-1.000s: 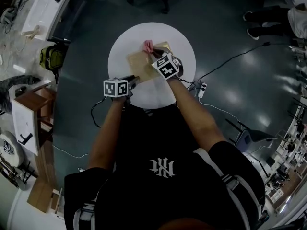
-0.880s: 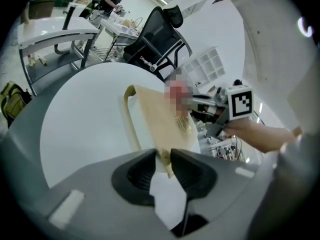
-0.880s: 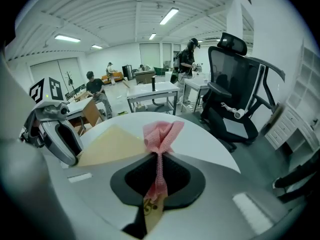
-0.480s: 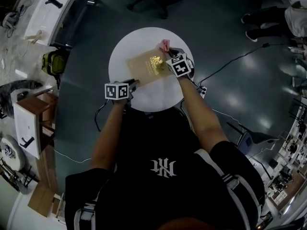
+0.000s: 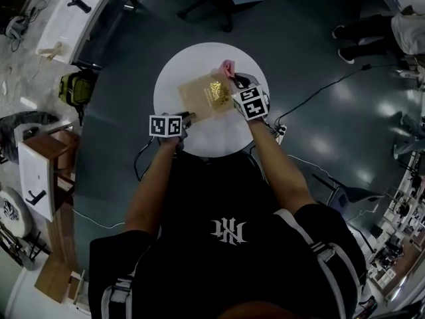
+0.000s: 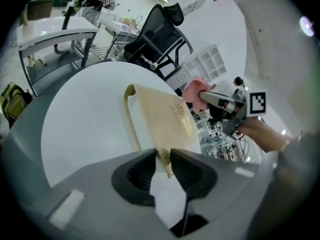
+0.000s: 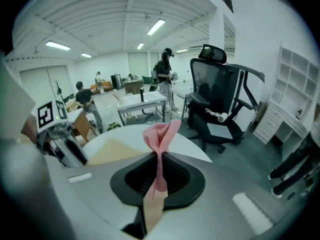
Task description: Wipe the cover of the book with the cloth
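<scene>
A tan book (image 5: 204, 96) with a gold emblem lies on the round white table (image 5: 212, 138). My left gripper (image 5: 188, 117) is shut on the book's near corner, seen between the pads in the left gripper view (image 6: 164, 160), where the book (image 6: 160, 116) stretches away from the jaws. My right gripper (image 5: 234, 80) is shut on a pink cloth (image 5: 228, 66) and hangs just past the book's far right corner, off the cover. In the right gripper view the cloth (image 7: 161, 134) sticks up bunched from the closed jaws, with the book (image 7: 112, 151) lower left.
A black office chair (image 7: 220, 99) stands beyond the table. A power strip with cables (image 5: 279, 129) lies on the floor to the right. A green backpack (image 5: 74, 84) and desks (image 5: 80, 12) are to the left. People (image 7: 165, 76) stand far off.
My right gripper has carried the pink cloth from the book's far edge to the right and up, off the cover, uncovering the gold emblem. The left gripper stayed on the book's corner.
</scene>
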`<state>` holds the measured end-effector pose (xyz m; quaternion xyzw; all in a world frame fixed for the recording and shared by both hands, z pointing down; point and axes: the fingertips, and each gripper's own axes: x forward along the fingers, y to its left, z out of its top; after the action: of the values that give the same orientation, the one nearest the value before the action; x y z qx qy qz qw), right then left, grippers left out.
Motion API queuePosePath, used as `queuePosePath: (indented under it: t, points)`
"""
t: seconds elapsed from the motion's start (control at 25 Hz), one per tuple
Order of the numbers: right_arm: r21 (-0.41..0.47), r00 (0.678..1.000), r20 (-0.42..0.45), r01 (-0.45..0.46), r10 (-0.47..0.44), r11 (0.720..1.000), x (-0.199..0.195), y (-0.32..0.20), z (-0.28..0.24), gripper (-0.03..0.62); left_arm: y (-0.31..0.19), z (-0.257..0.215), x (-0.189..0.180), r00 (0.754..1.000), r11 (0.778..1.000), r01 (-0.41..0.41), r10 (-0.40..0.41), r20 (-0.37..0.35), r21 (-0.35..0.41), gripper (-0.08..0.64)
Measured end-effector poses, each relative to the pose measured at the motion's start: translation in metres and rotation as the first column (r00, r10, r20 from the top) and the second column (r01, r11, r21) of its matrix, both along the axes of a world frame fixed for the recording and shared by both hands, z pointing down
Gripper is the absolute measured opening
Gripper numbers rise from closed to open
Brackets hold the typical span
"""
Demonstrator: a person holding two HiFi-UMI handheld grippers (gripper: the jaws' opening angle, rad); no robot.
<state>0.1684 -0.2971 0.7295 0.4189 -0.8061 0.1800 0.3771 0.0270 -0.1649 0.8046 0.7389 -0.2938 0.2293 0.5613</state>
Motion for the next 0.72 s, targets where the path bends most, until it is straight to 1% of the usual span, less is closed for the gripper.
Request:
queuePosePath:
  t: [0.12, 0.2, 0.28, 0.36, 0.44, 0.56, 0.72]
  points:
    - [-0.009, 0.992, 0.111, 0.069, -0.068, 0.998, -0.058, 0.018, -0.011, 0.021, 0.0, 0.0, -0.001, 1.0, 1.0, 0.012, -0.012, -0.013, 0.0, 0.095]
    - [-0.034, 0.978, 0.162, 0.135, -0.128, 0.99, -0.096, 0.033, -0.01, 0.021, 0.001, 0.0, -0.001, 1.0, 1.0, 0.015, -0.015, -0.016, -0.002, 0.097]
    - [-0.057, 0.963, 0.178, 0.215, -0.202, 0.975, -0.128, 0.047, 0.0, 0.021, 0.0, 0.0, 0.0, 1.0, 1.0, 0.016, -0.016, -0.013, -0.005, 0.097]
    - [-0.086, 0.952, 0.175, 0.27, -0.253, 0.959, -0.151, 0.056, 0.013, 0.021, -0.001, 0.001, 0.001, 1.0, 1.0, 0.016, -0.016, -0.009, -0.004, 0.097]
    - [-0.117, 0.948, 0.162, 0.295, -0.275, 0.948, -0.163, 0.061, 0.028, 0.021, -0.003, 0.001, 0.001, 1.0, 1.0, 0.015, -0.015, -0.006, 0.001, 0.097]
    - [-0.155, 0.945, 0.123, 0.319, -0.302, 0.935, -0.167, 0.068, 0.047, 0.021, 0.001, 0.001, 0.001, 1.0, 1.0, 0.013, -0.013, -0.002, -0.002, 0.097]
    - [-0.158, 0.94, 0.088, 0.34, -0.329, 0.927, -0.166, 0.07, 0.056, 0.021, 0.002, -0.001, -0.001, 1.0, 1.0, 0.008, -0.008, 0.006, 0.002, 0.097]
